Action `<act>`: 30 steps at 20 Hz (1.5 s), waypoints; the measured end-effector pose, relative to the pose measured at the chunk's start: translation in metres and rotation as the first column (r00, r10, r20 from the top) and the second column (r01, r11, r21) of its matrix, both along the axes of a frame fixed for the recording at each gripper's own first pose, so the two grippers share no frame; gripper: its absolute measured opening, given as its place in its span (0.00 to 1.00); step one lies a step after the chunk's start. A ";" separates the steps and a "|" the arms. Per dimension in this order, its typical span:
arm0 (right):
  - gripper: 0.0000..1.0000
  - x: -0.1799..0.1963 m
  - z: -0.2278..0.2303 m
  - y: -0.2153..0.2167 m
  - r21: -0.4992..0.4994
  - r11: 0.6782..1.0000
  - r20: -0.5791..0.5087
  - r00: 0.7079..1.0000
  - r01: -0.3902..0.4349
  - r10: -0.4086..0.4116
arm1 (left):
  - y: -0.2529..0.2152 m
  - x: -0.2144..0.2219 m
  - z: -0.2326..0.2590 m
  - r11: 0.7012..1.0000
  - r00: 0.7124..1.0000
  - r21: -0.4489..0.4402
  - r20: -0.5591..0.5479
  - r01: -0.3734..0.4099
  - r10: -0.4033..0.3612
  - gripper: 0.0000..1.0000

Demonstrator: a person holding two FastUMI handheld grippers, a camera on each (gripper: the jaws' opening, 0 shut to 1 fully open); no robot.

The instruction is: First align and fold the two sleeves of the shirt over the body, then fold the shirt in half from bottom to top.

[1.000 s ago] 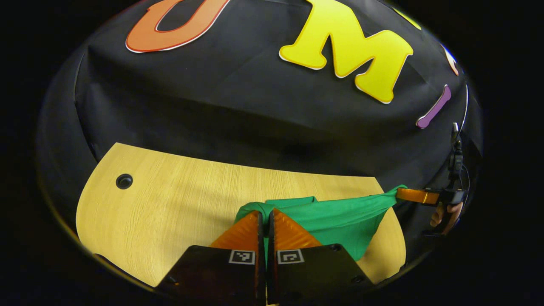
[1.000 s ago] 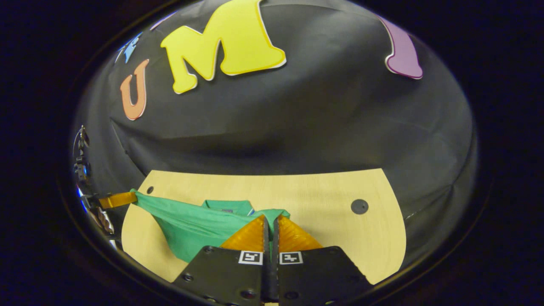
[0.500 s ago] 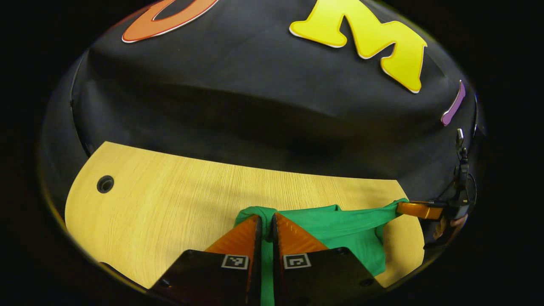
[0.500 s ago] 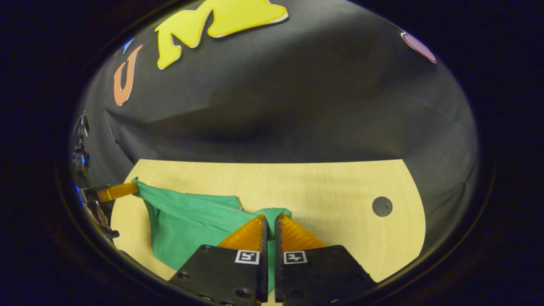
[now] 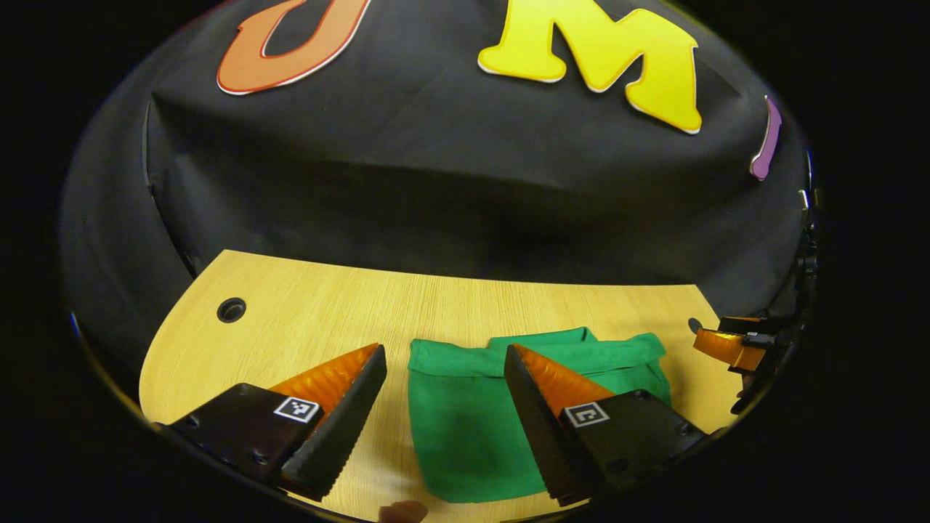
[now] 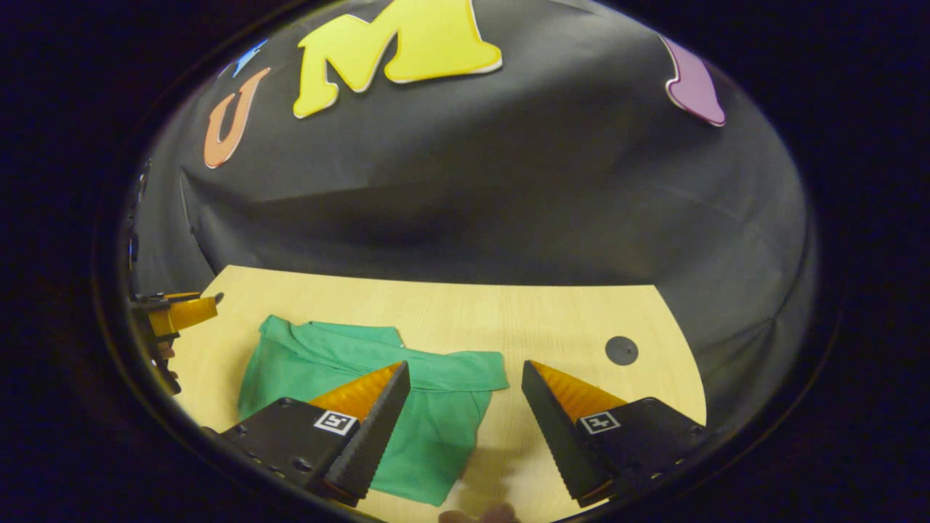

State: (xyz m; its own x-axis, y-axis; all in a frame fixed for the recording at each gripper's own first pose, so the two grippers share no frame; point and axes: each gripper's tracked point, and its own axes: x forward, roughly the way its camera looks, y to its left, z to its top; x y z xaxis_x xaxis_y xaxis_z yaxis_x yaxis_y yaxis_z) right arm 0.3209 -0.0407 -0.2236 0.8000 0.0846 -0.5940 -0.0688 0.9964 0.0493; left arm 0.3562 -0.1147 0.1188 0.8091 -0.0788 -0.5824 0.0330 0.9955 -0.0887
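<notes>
both grippers' fingers spread wide, holding nothing, left gripper [image 5: 443, 356] and right gripper [image 6: 465, 370] above folded green shirt [image 5: 465, 421]

Your right gripper [image 6: 465, 378] has its jaws spread wide, nothing between the fingers, hovering over the near part of the pale wood-grain table [image 6: 552, 319]. The folded green fabric shirt [image 6: 436, 428] lies flat on the table, mostly under and behind your left-hand finger; its top fold edge runs just beside that fingertip. A round dark hole in the tabletop [image 6: 621, 350] sits beyond the other finger. Your left gripper [image 6: 182, 311] shows at the far left edge, apart from the shirt
</notes>
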 end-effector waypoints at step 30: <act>0.95 -0.316 0.271 0.046 0.016 0.997 0.543 0.837 0.073 -0.071 | -0.025 -0.271 0.279 0.998 0.858 0.022 0.513 -0.050 0.032 1.00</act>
